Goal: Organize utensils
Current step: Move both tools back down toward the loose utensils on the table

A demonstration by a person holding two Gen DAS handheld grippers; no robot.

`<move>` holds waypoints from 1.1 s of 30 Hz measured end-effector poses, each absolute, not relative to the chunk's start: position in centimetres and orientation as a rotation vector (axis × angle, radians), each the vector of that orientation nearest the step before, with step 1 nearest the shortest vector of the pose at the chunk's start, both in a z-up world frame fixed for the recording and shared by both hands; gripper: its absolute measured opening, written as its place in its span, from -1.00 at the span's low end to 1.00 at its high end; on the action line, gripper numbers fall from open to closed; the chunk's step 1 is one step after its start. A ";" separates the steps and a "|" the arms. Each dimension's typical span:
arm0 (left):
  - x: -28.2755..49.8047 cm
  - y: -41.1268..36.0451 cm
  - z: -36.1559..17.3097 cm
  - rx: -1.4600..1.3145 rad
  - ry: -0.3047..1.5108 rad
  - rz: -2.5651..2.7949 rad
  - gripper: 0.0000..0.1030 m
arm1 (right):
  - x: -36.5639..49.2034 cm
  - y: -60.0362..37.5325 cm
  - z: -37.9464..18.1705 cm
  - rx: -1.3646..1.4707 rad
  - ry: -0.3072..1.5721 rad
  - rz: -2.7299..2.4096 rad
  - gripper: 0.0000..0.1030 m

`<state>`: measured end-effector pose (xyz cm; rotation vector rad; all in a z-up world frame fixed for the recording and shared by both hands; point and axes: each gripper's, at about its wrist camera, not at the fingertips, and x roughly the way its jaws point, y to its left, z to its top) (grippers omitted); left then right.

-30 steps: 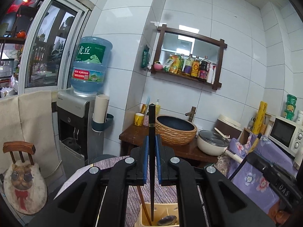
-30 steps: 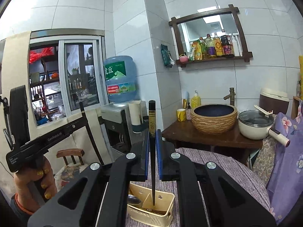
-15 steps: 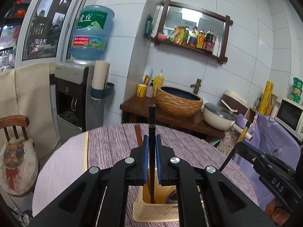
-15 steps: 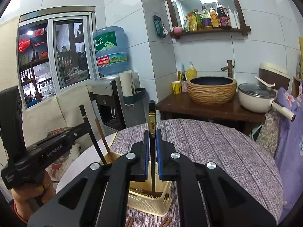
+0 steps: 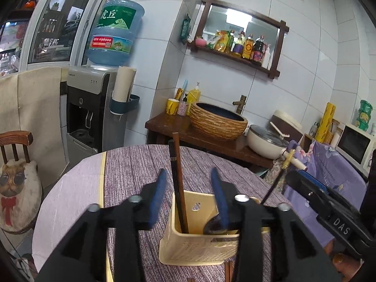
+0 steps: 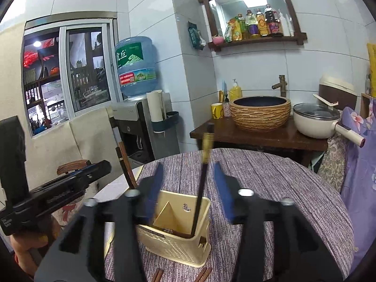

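A cream plastic utensil basket (image 5: 195,246) stands on the purple table; it also shows in the right wrist view (image 6: 178,242). My left gripper (image 5: 188,190) is open above it, and a black chopstick (image 5: 175,176) and a brown chopstick (image 5: 180,183) stand free in the basket between its fingers. A dark spoon (image 5: 216,226) lies in the basket. My right gripper (image 6: 188,183) is open, and a black chopstick with a gold band (image 6: 202,178) leans in the basket between its fingers.
The round table has a purple striped cloth (image 6: 270,188). Brown chopstick ends (image 6: 204,273) lie on the cloth in front of the basket. Behind stand a wooden counter with a woven basin (image 6: 260,112), a pot (image 6: 317,119), a water dispenser (image 5: 94,108) and a chair (image 5: 16,155).
Both grippers came down over the basket and opened. Each let go of its chopstick, which now stands in the basket.
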<state>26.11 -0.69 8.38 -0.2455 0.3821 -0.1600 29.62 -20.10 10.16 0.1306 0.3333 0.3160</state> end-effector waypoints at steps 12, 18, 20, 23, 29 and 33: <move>20.6 0.7 5.3 -0.226 0.443 -0.134 0.78 | 24.3 -20.2 6.2 0.101 0.431 0.283 0.07; 19.3 0.6 1.9 -0.197 0.542 -0.122 0.86 | 23.3 -20.0 2.8 0.090 0.535 0.256 0.07; 18.8 0.6 0.8 -0.192 0.565 -0.108 0.87 | 23.2 -20.0 1.7 0.083 0.569 0.255 0.07; 18.1 0.5 -0.7 -0.179 0.603 -0.119 0.87 | 22.7 -20.0 -0.3 0.087 0.621 0.245 0.07; 16.9 0.9 -2.6 -0.136 0.657 -0.060 0.89 | 22.1 -20.3 -3.7 0.103 0.721 0.217 0.07; 16.7 0.8 -3.4 -0.118 0.696 -0.047 0.89 | 21.8 -20.1 -5.2 0.105 0.772 0.209 0.07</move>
